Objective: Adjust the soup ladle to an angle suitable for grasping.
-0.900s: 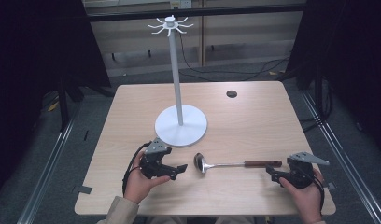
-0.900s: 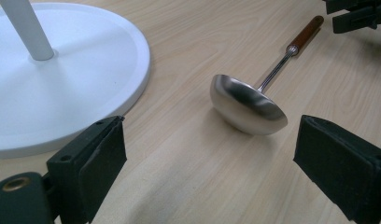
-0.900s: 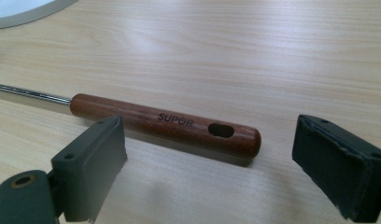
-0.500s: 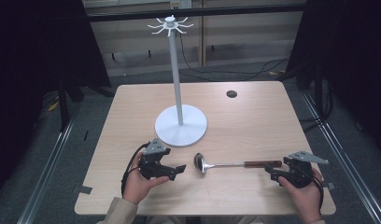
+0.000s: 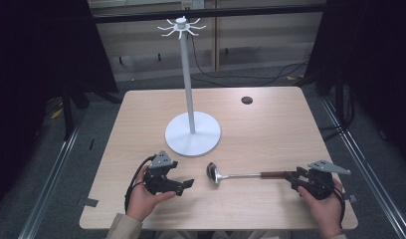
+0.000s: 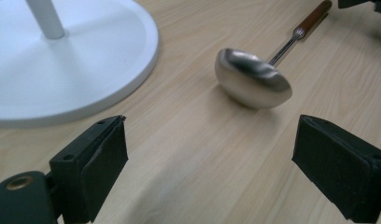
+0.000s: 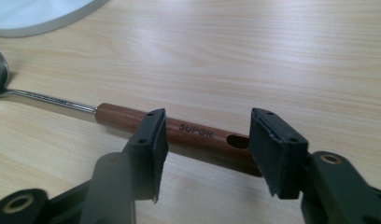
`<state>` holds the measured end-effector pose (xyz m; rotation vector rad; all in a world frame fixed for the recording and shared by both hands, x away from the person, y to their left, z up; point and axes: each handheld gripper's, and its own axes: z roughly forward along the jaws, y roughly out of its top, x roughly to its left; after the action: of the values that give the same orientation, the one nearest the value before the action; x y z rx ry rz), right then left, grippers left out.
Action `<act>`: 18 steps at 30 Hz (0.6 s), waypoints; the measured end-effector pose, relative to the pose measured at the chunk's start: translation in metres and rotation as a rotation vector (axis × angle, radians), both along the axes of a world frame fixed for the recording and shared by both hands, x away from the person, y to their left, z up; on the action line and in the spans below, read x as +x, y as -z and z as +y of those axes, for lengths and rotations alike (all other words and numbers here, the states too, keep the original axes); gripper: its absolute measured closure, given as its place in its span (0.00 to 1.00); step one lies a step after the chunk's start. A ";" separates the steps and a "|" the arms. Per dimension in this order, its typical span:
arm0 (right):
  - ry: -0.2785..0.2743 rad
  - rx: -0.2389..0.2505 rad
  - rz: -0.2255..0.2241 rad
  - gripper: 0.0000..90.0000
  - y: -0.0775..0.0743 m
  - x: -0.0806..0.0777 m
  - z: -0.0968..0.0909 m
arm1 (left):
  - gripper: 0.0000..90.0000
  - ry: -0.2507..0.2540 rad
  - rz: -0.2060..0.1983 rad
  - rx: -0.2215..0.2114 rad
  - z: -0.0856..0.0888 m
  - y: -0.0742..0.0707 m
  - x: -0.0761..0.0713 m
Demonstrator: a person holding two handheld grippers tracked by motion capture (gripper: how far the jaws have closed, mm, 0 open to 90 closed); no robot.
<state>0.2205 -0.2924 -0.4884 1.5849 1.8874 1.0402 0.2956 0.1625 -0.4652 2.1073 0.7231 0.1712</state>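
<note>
A steel ladle (image 5: 214, 173) with a brown wooden handle lies flat on the wooden table (image 5: 270, 124), bowl to the left. My right gripper (image 5: 294, 177) is at the handle's end. In the right gripper view its jaws stand on either side of the handle (image 7: 198, 133), with a gap at each pad, so my right gripper (image 7: 205, 140) is open. My left gripper (image 5: 186, 185) rests in a hand left of the bowl, pointing at it. The left gripper view shows my left gripper (image 6: 207, 163) wide open with bare table between the jaws, and the ladle bowl (image 6: 251, 79) lies ahead.
A white stand with a round base (image 5: 192, 134), a tall pole and hooks on top is behind the ladle, and its base (image 6: 62, 70) is close to the left gripper. A small black disc (image 5: 247, 100) is set in the far part of the table.
The right gripper has edged left, so its jaws now reach over the end of the ladle's handle. The left gripper and the ladle have kept still.
</note>
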 end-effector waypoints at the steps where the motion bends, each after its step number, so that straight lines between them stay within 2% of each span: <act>1: -0.009 -0.007 0.005 0.60 0.000 0.001 0.001 | 0.11 -0.012 0.001 0.012 0.004 0.001 -0.002; 3: -0.010 -0.012 0.007 0.63 0.000 0.001 0.003 | 0.11 -0.016 0.003 0.022 0.006 0.001 -0.003; 4: -0.011 -0.021 0.009 0.67 0.000 0.001 0.003 | 0.11 -0.019 0.003 0.017 0.008 0.002 -0.005; 5: -0.021 -0.018 0.016 0.77 -0.001 0.002 0.003 | 0.11 -0.025 0.007 0.010 0.011 0.002 -0.007; 9: -0.023 -0.027 0.013 0.89 -0.002 0.003 0.003 | 0.12 -0.025 0.008 0.022 0.017 0.005 -0.013; 14: 0.001 -0.034 -0.001 0.96 -0.004 0.006 0.000 | 0.12 -0.041 0.004 0.016 0.022 0.006 -0.015; 18: 0.000 -0.033 0.013 0.99 0.000 0.008 -0.001 | 0.12 -0.037 0.006 0.021 0.022 0.007 -0.016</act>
<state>0.2284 -0.2937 -0.4881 1.5762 1.9032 0.9962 0.2793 0.1846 -0.4720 2.1161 0.7672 0.1935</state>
